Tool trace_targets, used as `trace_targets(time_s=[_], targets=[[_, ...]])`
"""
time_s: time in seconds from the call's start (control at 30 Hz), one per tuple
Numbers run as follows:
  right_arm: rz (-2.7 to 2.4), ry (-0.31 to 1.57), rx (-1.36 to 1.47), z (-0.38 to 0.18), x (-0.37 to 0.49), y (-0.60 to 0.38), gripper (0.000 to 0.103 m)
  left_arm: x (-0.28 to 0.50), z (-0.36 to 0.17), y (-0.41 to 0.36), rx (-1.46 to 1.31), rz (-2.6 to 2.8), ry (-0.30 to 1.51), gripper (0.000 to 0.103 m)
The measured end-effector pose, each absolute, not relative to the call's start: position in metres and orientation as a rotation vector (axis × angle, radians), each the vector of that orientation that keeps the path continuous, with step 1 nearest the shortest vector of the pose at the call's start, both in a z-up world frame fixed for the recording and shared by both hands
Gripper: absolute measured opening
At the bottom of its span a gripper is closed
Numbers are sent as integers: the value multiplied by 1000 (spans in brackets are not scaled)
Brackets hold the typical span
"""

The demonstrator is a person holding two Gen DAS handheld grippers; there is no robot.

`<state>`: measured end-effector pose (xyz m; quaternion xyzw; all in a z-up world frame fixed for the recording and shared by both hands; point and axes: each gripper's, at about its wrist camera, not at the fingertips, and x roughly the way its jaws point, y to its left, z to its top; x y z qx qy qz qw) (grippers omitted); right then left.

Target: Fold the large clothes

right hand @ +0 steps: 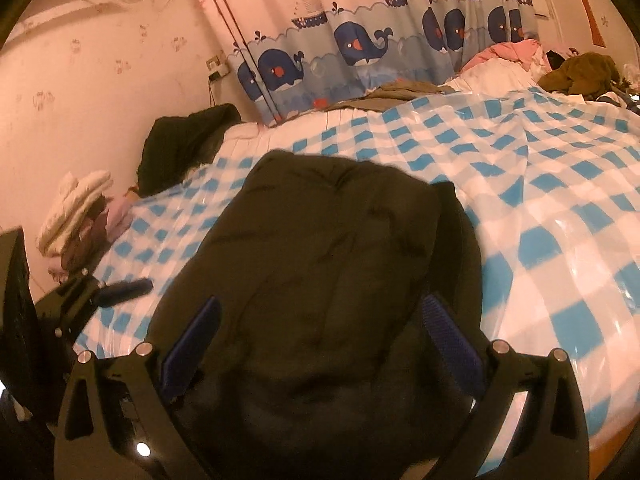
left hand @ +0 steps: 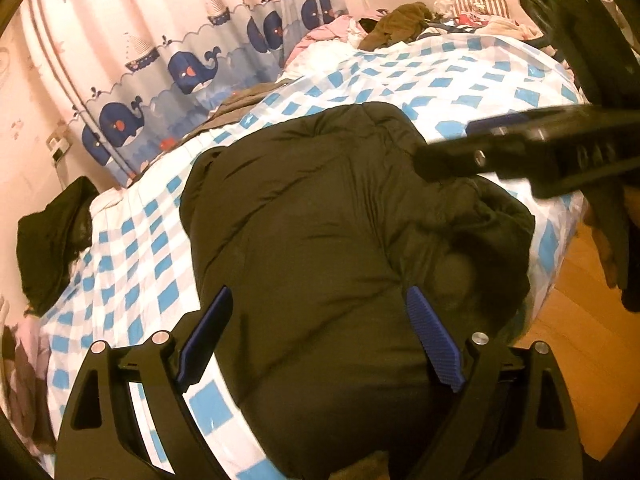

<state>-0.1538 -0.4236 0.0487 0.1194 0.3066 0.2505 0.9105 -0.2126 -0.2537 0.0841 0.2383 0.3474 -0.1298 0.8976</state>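
Observation:
A black puffy jacket point(left hand: 320, 216) lies folded in a bulky bundle on the blue-and-white checked bed cover point(left hand: 132, 248). My left gripper point(left hand: 320, 292) hovers over its near part, open, the blue pads wide apart and pressing on nothing. My right gripper point(left hand: 442, 146) reaches in from the right over the jacket's far right side. In the right wrist view the jacket point(right hand: 332, 248) fills the middle, and my right gripper point(right hand: 322, 300) is open above it, its jaws spread wide. One of the left gripper's fingers point(right hand: 124, 290) shows at the left, over the checked cover point(right hand: 540, 200).
A dark garment point(right hand: 184, 140) lies at the bed's far left corner, beside a stack of folded light clothes point(right hand: 76, 208). Loose clothes point(left hand: 404, 20) are heaped at the bed's far end. A whale-print curtain point(right hand: 360, 48) hangs behind. Wooden floor point(left hand: 580, 320) shows at the right.

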Motion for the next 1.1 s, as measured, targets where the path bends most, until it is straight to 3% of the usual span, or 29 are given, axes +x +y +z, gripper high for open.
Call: trace_targets(time_s=[1.1], targets=[[498, 623, 140, 68, -219, -402, 97, -254, 113, -234, 408, -203, 685, 92]])
